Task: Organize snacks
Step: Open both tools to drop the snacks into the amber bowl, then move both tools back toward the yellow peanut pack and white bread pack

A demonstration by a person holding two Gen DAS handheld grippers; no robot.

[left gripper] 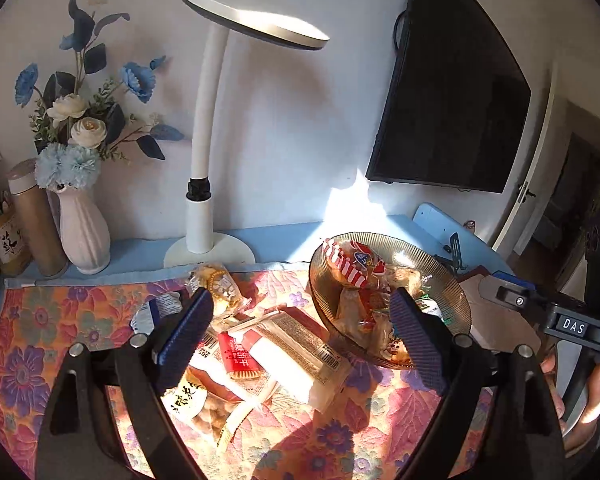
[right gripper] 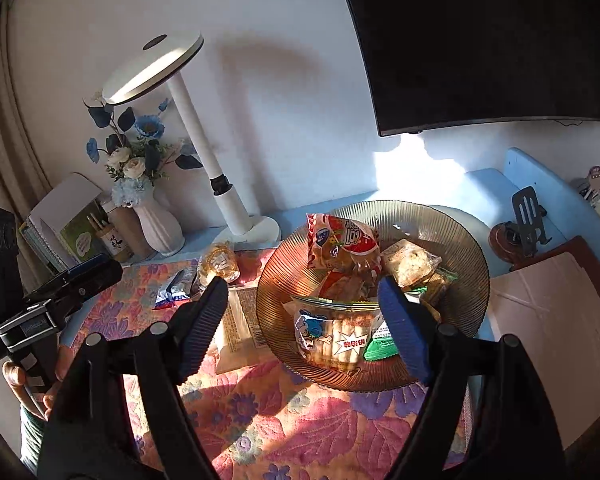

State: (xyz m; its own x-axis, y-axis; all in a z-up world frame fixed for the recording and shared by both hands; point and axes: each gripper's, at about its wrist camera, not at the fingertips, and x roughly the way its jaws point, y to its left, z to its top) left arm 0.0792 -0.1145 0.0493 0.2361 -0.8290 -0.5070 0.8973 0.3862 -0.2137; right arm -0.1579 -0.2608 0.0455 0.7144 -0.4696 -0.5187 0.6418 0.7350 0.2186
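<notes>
home, desk lamp [left gripper: 236, 60], flower vase [left gripper: 85, 236], wall tv [left gripper: 452, 92]

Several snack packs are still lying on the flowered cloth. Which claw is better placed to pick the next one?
Probably the left claw: it is open directly over the loose packs, around the small red packet. The right claw is open over the glass bowl.

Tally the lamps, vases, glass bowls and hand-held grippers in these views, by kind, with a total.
Lamp: 1
Vase: 1
Glass bowl: 1
Hand-held gripper: 2, left hand-held gripper and right hand-held gripper
Total: 5
</notes>
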